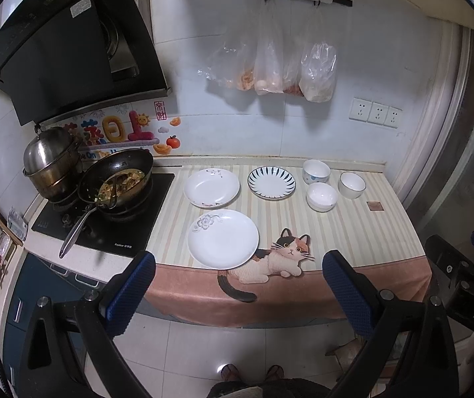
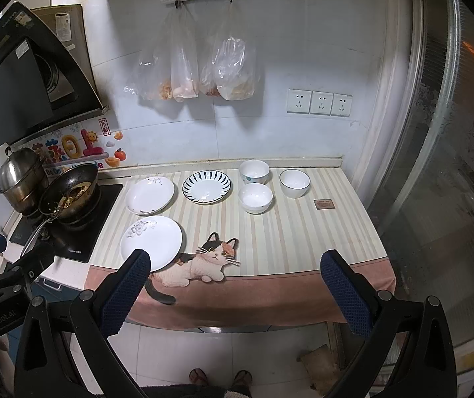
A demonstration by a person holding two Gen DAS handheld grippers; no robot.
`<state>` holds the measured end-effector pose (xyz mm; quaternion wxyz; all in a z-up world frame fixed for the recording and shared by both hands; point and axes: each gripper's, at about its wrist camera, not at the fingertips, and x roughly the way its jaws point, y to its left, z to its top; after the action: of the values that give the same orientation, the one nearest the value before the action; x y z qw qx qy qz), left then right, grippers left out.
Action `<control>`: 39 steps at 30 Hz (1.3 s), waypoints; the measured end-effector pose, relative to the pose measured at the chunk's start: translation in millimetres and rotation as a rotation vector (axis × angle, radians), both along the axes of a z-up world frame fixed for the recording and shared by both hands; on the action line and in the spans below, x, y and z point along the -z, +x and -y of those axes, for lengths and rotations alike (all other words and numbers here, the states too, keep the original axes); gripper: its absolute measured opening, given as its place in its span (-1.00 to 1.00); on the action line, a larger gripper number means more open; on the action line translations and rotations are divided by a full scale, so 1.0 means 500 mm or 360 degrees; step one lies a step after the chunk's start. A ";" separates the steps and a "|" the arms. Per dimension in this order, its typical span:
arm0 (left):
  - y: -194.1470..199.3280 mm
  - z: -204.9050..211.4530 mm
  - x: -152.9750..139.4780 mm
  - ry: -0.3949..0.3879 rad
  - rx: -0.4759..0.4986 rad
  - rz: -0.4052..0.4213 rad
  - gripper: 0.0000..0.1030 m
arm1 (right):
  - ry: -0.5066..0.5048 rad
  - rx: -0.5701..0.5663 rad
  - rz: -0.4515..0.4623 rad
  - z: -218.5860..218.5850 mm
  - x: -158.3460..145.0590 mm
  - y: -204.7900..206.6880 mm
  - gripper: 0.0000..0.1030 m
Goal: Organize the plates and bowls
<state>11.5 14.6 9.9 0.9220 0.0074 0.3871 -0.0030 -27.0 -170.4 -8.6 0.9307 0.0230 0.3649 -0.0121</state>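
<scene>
On the striped cat cloth (image 1: pixel 353 232) (image 2: pixel 303 242) lie three plates. A white flower plate (image 1: pixel 222 238) (image 2: pixel 151 242) sits nearest, a white plate (image 1: pixel 211 187) (image 2: pixel 149 195) behind it, and a blue-rayed plate (image 1: pixel 271 182) (image 2: pixel 206 187) to the right. Three white bowls stand at the back right: a dotted bowl (image 1: pixel 316 171) (image 2: pixel 254 171), a plain bowl (image 1: pixel 321 196) (image 2: pixel 255 197) and a dark-rimmed bowl (image 1: pixel 352 184) (image 2: pixel 294 183). My left gripper (image 1: pixel 238 285) and right gripper (image 2: pixel 235 283) both hang open and empty before the counter's front edge, short of the dishes.
A wok (image 1: pixel 116 179) (image 2: pixel 69 192) with food and a long handle sits on the black cooktop (image 1: pixel 104 222) at left, a steel pot (image 1: pixel 51 162) behind it. A small brown card (image 1: pixel 374 206) (image 2: pixel 323 204) lies right. Bags (image 2: pixel 203 66) hang on the wall. Sandalled feet (image 2: pixel 220 378) stand on the tiled floor.
</scene>
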 end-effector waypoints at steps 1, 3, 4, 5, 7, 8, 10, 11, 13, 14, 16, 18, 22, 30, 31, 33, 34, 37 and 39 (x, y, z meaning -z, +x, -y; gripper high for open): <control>-0.001 0.000 0.000 -0.0002 -0.0002 0.0000 1.00 | 0.0000 0.0000 -0.0001 0.000 0.000 0.000 1.00; -0.002 0.001 0.001 -0.0002 -0.0004 0.0001 1.00 | 0.0004 -0.0004 0.0001 0.000 -0.001 0.000 1.00; -0.001 0.001 0.001 -0.0002 -0.0004 0.0000 1.00 | 0.0005 -0.0007 0.0004 0.001 -0.003 -0.001 1.00; 0.000 0.000 0.000 -0.0002 -0.0005 0.0001 1.00 | 0.0006 -0.0009 0.0005 0.001 -0.004 0.000 1.00; -0.003 0.000 0.002 0.0001 -0.0004 0.0005 1.00 | 0.0008 -0.0012 0.0008 0.000 -0.007 -0.001 1.00; -0.003 0.001 0.001 0.0001 -0.0007 0.0008 1.00 | 0.0010 -0.0012 0.0009 0.001 -0.007 -0.001 1.00; -0.002 0.001 -0.003 -0.0002 -0.0010 0.0012 1.00 | 0.0014 -0.0013 0.0013 0.001 -0.010 -0.002 1.00; 0.000 0.001 -0.004 -0.0003 -0.0011 0.0012 1.00 | 0.0014 -0.0014 0.0015 0.000 -0.010 -0.004 1.00; -0.004 -0.001 -0.002 -0.0004 -0.0007 0.0012 1.00 | 0.0012 -0.0016 0.0019 -0.004 -0.010 -0.006 1.00; -0.002 0.000 -0.004 -0.0004 -0.0006 0.0012 1.00 | 0.0012 -0.0017 0.0021 -0.004 -0.011 -0.006 1.00; -0.003 -0.002 -0.003 -0.0005 -0.0007 0.0014 1.00 | 0.0012 -0.0018 0.0022 -0.006 -0.011 -0.006 1.00; -0.005 -0.002 -0.002 -0.0004 -0.0007 0.0015 1.00 | 0.0015 -0.0019 0.0022 -0.006 -0.012 -0.007 1.00; -0.005 -0.004 -0.002 -0.0004 -0.0007 0.0018 1.00 | 0.0015 -0.0020 0.0026 -0.009 -0.013 -0.008 1.00; -0.007 -0.007 -0.002 -0.0005 0.0003 0.0024 1.00 | 0.0018 -0.0015 0.0033 -0.014 -0.018 -0.006 1.00; -0.006 -0.009 -0.002 -0.0006 0.0006 0.0024 1.00 | 0.0019 -0.0019 0.0034 -0.012 -0.016 -0.006 1.00; -0.005 -0.017 0.001 -0.0014 0.0017 0.0026 1.00 | 0.0023 -0.0007 0.0038 -0.018 -0.019 -0.006 1.00; -0.004 -0.022 0.002 -0.0017 0.0023 0.0026 1.00 | 0.0023 -0.0003 0.0041 -0.024 -0.020 -0.006 1.00; 0.005 -0.044 0.008 -0.0026 0.0040 0.0046 1.00 | 0.0039 0.0021 0.0054 -0.038 -0.023 -0.004 1.00; 0.018 -0.062 0.017 -0.0027 0.0055 0.0054 1.00 | 0.0066 0.0038 0.0080 -0.049 -0.020 0.002 1.00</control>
<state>20.3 45.5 1.3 0.9282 0.0061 0.3713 -0.0221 -25.9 -146.2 1.5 0.9387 0.0471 0.3413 -0.0152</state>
